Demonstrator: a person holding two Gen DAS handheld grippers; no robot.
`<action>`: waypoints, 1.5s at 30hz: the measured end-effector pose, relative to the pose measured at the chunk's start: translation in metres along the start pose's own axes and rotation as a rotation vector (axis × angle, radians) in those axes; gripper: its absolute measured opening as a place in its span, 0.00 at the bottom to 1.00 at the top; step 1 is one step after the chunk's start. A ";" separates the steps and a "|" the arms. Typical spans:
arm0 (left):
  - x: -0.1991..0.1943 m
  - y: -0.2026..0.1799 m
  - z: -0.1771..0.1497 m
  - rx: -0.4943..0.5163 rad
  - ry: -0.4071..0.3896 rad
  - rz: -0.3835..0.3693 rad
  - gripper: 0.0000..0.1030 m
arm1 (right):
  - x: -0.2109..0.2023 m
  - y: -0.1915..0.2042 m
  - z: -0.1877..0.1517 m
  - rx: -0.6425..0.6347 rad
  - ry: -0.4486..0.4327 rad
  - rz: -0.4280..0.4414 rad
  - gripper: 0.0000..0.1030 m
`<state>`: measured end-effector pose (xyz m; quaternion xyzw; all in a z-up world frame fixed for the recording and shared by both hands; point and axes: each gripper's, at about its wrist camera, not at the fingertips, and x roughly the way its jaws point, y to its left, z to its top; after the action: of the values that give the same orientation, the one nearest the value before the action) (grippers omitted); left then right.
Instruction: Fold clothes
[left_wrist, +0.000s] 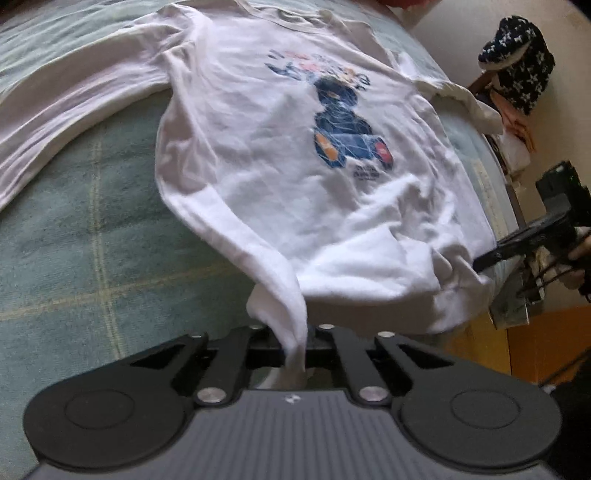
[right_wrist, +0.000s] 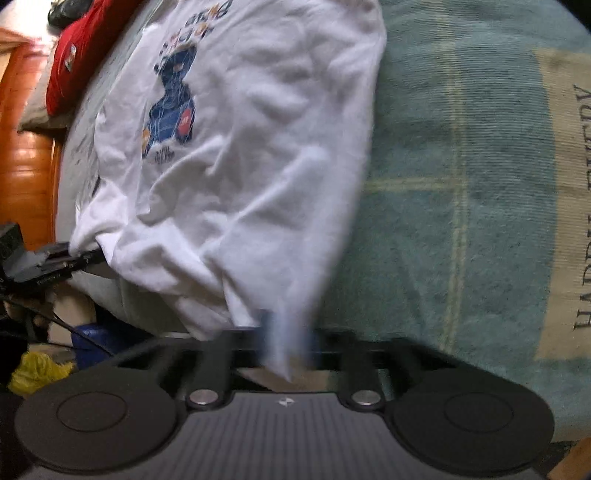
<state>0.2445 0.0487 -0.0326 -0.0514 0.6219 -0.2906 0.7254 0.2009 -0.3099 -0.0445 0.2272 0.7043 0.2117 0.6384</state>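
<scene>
Left wrist: white long-sleeved bear-print cotton shirt (left_wrist: 295, 147) spread unfolded on bed; left tongs (left_wrist: 295, 354) and right tongs (right_wrist: 284, 350) pinching hem corners.

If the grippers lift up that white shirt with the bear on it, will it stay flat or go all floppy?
Probably floppy. The white shirt already wrinkles and sags where the left gripper and right gripper pinch its hem, so the middle would likely droop. It looks thin and light, so lifting should be easy. Its long sleeve would probably dangle and drag over the green blanket.
</scene>
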 end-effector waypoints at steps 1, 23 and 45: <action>-0.007 -0.002 -0.002 -0.012 0.002 -0.016 0.03 | -0.005 0.002 0.001 -0.011 0.008 -0.007 0.07; -0.018 0.010 -0.043 -0.119 0.282 0.107 0.14 | -0.039 -0.015 0.011 -0.187 0.134 -0.254 0.22; 0.010 -0.008 0.016 0.189 0.003 0.199 0.19 | 0.037 0.012 -0.055 -0.489 0.198 -0.146 0.36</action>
<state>0.2569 0.0324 -0.0344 0.0796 0.5948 -0.2744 0.7514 0.1433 -0.2788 -0.0623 -0.0066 0.7058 0.3501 0.6158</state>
